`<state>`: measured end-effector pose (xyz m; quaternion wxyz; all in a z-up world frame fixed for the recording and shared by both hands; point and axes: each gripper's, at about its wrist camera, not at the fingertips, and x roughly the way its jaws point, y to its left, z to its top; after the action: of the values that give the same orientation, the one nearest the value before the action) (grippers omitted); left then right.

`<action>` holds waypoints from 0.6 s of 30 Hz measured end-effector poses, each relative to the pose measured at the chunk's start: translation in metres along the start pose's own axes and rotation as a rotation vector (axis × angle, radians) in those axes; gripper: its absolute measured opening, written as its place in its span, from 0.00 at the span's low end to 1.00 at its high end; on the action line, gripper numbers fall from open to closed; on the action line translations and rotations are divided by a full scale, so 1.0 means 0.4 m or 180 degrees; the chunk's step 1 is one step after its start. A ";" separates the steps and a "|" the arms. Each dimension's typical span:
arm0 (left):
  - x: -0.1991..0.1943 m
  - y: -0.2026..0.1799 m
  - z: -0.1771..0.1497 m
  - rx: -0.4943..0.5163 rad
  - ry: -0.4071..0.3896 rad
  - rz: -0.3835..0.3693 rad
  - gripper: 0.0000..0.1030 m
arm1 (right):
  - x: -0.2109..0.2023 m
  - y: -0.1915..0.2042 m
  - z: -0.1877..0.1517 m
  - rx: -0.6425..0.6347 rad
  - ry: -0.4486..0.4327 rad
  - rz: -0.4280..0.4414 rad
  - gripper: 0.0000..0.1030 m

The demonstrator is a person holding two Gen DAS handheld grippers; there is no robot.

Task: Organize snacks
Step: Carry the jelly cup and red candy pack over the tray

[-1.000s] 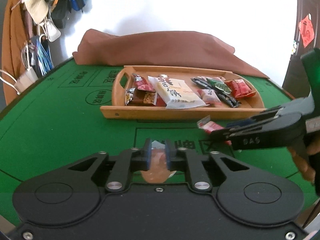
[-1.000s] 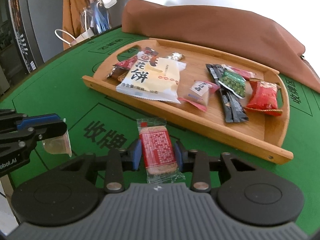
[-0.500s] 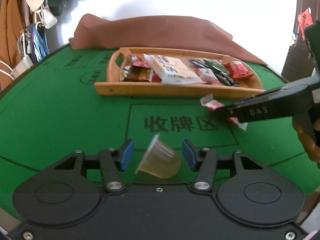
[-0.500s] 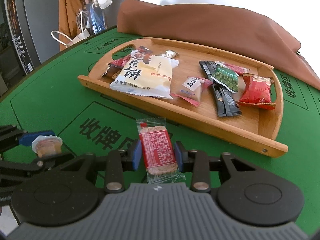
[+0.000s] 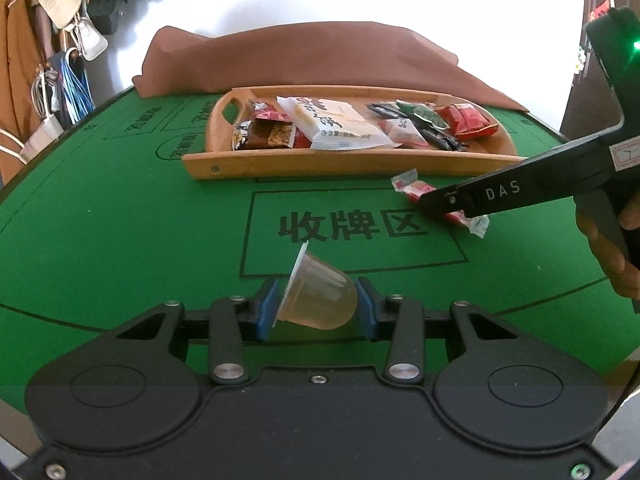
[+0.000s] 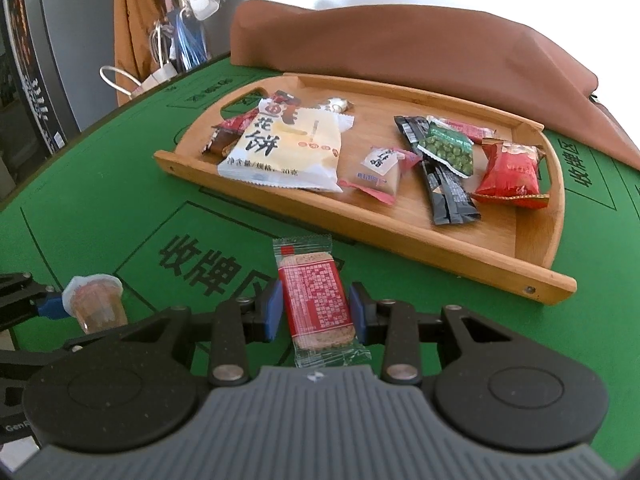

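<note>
The left gripper has just been closing its jaws around a small clear plastic jelly cup tipped on its side; whether both pads press it is hard to tell. The right gripper is clamped on a red rectangular wafer packet. Open green felt table lies between both and the near rim of the oblong wooden tray, where bare wood shows beside the black sachets.

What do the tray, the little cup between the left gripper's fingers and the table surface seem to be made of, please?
The tray looks like bamboo or light wood, smooth, with visible grain and a screw head at the corner. The jelly cup appears to be thin translucent plastic with a foil or film lid. The table surface seems to be matte green felt with printed markings.
</note>
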<state>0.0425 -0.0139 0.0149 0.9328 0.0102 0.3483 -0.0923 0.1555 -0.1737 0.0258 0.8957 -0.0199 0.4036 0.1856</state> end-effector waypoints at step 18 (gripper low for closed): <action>-0.017 0.002 0.169 -0.0001 -0.0357 -0.0082 0.33 | -0.084 -0.043 0.064 0.0285 -0.0293 0.0123 0.39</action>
<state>0.0814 -0.0177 0.0708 0.9495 0.0004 0.2956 -0.1047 0.1596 -0.1956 0.0654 0.9095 0.0365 0.3702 0.1853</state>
